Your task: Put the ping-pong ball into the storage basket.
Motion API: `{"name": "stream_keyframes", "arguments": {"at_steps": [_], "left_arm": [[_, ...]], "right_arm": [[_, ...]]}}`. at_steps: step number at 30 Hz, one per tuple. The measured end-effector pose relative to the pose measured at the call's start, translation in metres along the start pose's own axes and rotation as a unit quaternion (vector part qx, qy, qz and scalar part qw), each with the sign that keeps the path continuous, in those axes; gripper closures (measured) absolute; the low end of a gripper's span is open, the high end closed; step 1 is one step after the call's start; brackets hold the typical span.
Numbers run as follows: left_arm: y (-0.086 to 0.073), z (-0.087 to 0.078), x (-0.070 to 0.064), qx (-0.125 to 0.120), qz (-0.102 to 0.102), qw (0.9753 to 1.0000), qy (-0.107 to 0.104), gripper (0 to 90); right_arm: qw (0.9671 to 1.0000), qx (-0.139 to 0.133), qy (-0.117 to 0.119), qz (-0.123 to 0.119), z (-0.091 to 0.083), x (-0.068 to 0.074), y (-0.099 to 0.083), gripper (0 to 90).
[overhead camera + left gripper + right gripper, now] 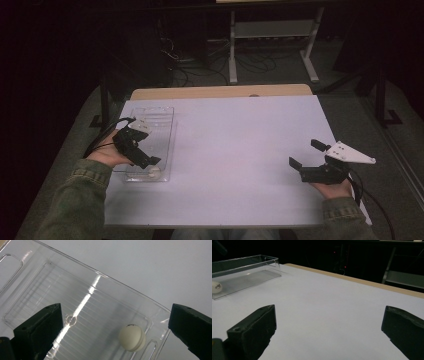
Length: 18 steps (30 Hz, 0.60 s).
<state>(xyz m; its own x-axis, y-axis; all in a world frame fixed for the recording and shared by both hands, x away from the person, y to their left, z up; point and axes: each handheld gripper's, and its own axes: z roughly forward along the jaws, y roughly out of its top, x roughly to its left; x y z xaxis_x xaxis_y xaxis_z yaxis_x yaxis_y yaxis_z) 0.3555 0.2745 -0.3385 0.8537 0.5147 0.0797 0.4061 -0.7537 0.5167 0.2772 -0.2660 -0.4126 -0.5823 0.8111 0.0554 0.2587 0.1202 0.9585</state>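
Observation:
A clear plastic tray (165,131) lies on the left side of the white table (240,150). A white ball (154,171) rests at its near end. My left gripper (141,145) hovers over the tray, tilted down into it. In the left gripper view its jaws stand wide apart, so the left gripper (115,322) is open, and the ball (132,337) lies on the tray (125,286) floor between and below them, untouched. My right gripper (304,152) is open near the table's right edge, holding nothing. From the right gripper (328,325) I see the tray (247,270) and ball (216,287) far left.
The table's wooden far edge (220,92) shows beyond the white surface. Behind it stand a metal table frame (272,30) and loose cables (200,65) on the dark floor. Both green sleeves (80,200) enter from the bottom.

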Motion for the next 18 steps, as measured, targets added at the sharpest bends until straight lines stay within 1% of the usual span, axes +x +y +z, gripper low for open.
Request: {"name": "stream_keyframes", "arguments": {"at_steps": [3,4,5,6,8,9,11,12,14,18], "left_arm": [[-0.001,0.0,-0.001,-0.006,-0.004,1.0,0.001,0.0],[-0.003,-0.001,-0.001,-0.018,-0.008,0.9998,0.002,0.0],[-0.003,-0.001,-0.001,-0.018,-0.008,0.9998,0.002,0.0],[-0.005,-0.001,-0.002,-0.029,-0.012,0.9995,0.006,0.0],[-0.005,-0.001,-0.002,-0.029,-0.012,0.9995,0.006,0.0],[-0.008,-0.003,-0.002,-0.042,-0.019,0.9989,0.009,0.0],[-0.009,-0.004,-0.003,-0.046,-0.018,0.9987,0.011,0.0],[-0.012,-0.007,-0.005,-0.053,-0.02,0.9983,0.015,0.0],[-0.014,-0.009,-0.006,-0.059,-0.022,0.9979,0.015,0.0],[-0.02,-0.013,-0.005,-0.075,-0.033,0.9964,0.021,0.0]], "right_arm": [[1.0,0.0,0.0,0.0,0.0,0.0,0.0,0.0],[1.0,0.001,0.0,-0.001,0.0,0.0,0.0,0.0],[1.0,0.001,0.0,-0.001,0.0,0.0,0.0,0.0],[1.0,0.001,0.0,0.0,0.0,0.0,0.0,0.0],[1.0,0.0,0.0,0.0,0.0,0.0,0.0,0.0],[1.0,0.0,0.0,0.0,0.0,0.0,0.0,0.0],[1.0,0.0,0.0,0.0,0.0,0.0,0.0,0.0],[1.0,0.0,-0.001,0.0,0.0,0.0,0.0,0.0],[1.0,0.001,0.0,-0.001,0.0,0.0,0.0,0.0],[1.0,0.002,0.0,-0.002,0.0,0.0,0.0,0.0]]}}
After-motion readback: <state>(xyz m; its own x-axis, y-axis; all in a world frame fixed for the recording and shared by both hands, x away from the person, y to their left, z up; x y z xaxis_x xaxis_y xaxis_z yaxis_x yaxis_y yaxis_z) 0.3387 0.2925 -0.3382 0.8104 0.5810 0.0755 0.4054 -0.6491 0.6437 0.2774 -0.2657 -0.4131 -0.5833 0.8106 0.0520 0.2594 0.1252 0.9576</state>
